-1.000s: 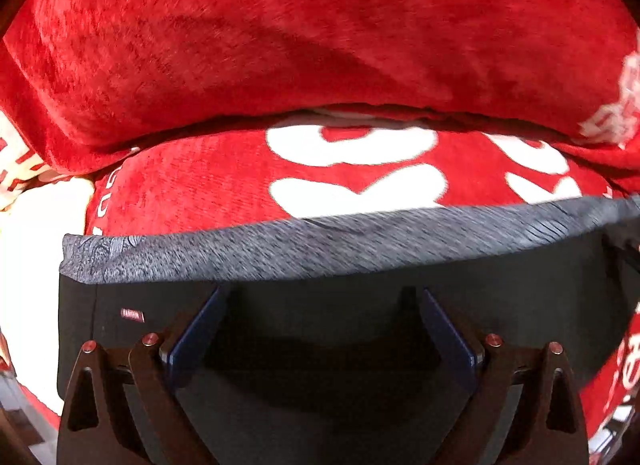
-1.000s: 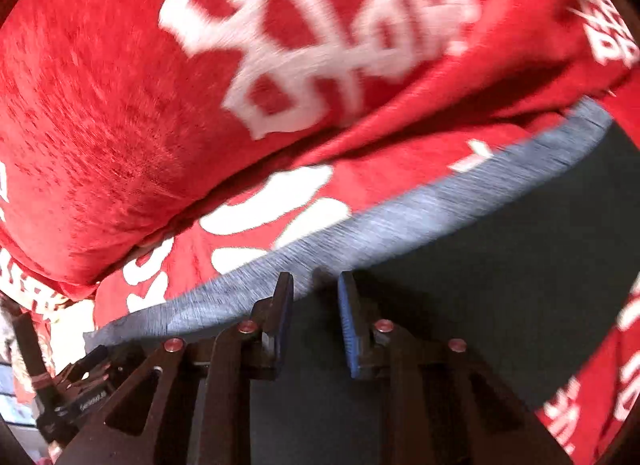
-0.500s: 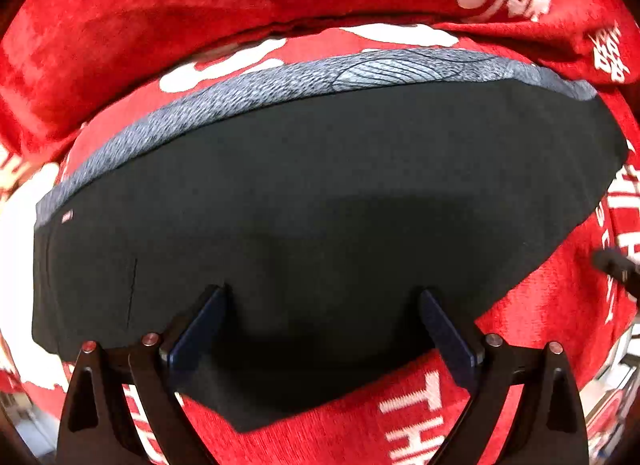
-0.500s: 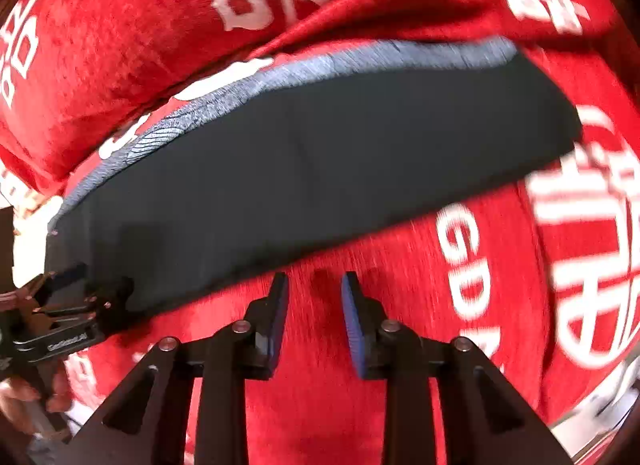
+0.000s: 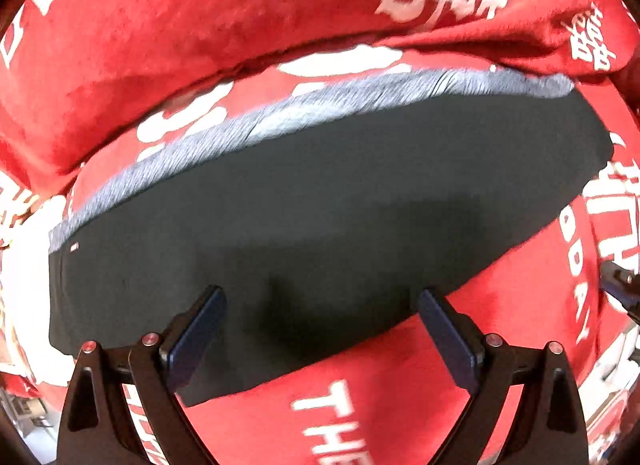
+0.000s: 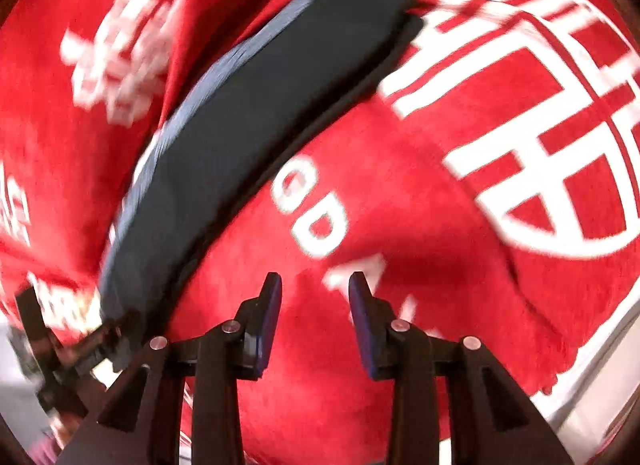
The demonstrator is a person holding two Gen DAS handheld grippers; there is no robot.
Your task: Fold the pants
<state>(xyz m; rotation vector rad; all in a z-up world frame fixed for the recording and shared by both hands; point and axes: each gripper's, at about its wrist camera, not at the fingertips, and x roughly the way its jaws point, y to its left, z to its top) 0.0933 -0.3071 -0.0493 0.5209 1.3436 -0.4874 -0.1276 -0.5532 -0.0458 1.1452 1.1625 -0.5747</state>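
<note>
Pants folded flat on red blanket — both tools clear.

The left gripper points almost straight down with its two blue-padded fingers spread wide and nothing between them, while the right gripper tilts steeply downward, its fingers set narrower, opening, and likewise empty.
</note>
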